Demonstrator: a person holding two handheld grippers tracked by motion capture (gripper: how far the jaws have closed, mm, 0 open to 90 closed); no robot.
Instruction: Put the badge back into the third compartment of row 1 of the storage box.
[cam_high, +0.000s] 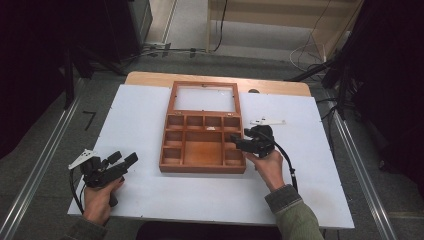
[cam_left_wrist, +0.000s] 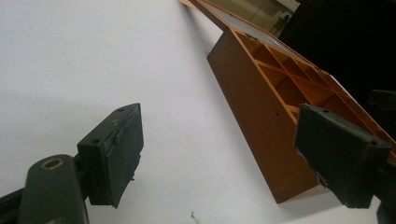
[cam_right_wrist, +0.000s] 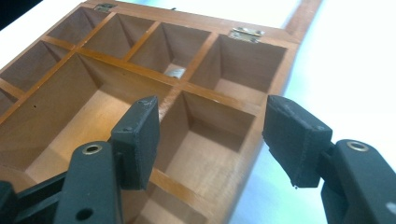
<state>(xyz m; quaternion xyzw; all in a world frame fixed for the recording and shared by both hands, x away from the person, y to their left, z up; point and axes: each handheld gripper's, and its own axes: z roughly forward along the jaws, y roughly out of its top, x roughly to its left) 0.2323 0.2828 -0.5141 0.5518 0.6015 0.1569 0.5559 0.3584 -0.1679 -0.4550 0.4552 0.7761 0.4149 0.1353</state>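
Right gripper (cam_high: 241, 141) jaws apart, empty, over wooden box (cam_high: 202, 152) right edge (lid open); left gripper (cam_high: 123, 161) jaws apart, empty.

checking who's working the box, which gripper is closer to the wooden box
Right. The right gripper is at the wooden box, jaws open over its right-hand compartments. The left gripper sits off to the box's left, open over bare table, apart from it.
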